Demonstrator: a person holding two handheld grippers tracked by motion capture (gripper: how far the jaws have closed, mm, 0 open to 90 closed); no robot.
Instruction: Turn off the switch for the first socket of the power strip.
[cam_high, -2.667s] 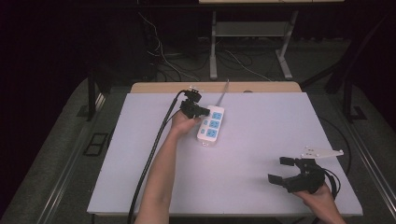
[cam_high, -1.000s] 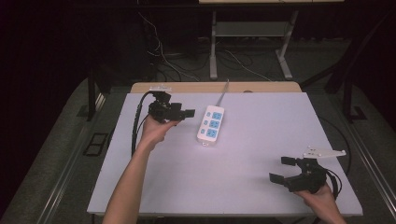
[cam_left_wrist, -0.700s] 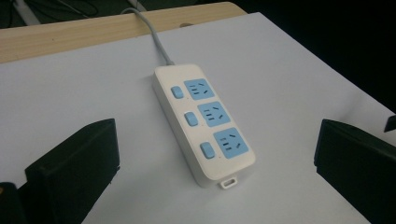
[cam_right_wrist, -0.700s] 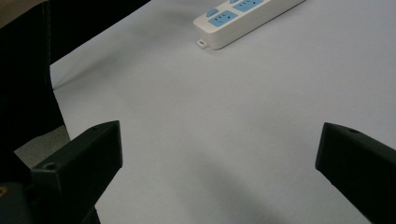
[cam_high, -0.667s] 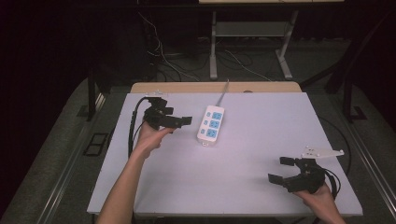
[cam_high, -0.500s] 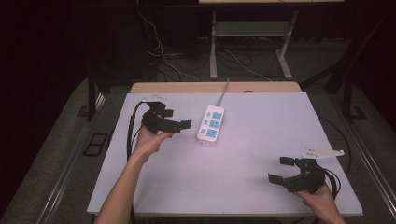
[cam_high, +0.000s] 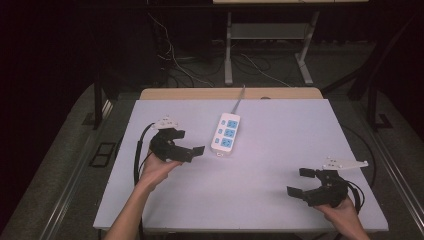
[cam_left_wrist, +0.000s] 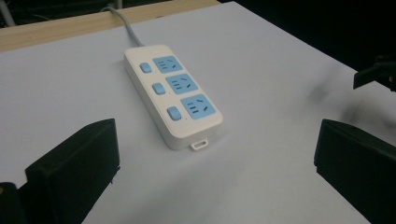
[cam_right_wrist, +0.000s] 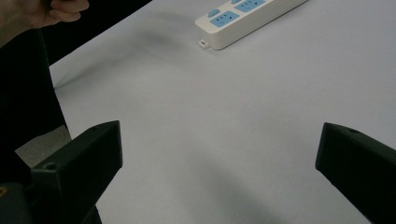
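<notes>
On a white table (cam_high: 260, 200), seen from above, a white power strip (cam_high: 225, 135) with three blue sockets lies toward the far edge, its grey cord (cam_high: 238, 98) running off the back. Over the last few seconds the left gripper (cam_high: 186, 146) has drawn back from the strip and moved toward the table's left side; it now hovers near the strip's near end, not touching it, jaws spread wide and empty. That suggests the strip has been let go, or is being lined up for a fresh approach. The right gripper (cam_high: 304, 182) has stayed low near the front right corner, well apart from the strip, jaws also wide open and holding nothing. In the left gripper view, the strip (cam_left_wrist: 172, 93) sits between the two black jaws, with three small blue switches beside the sockets. Whether the switches are on is too small to tell, and the cord's plug is out of sight.
</notes>
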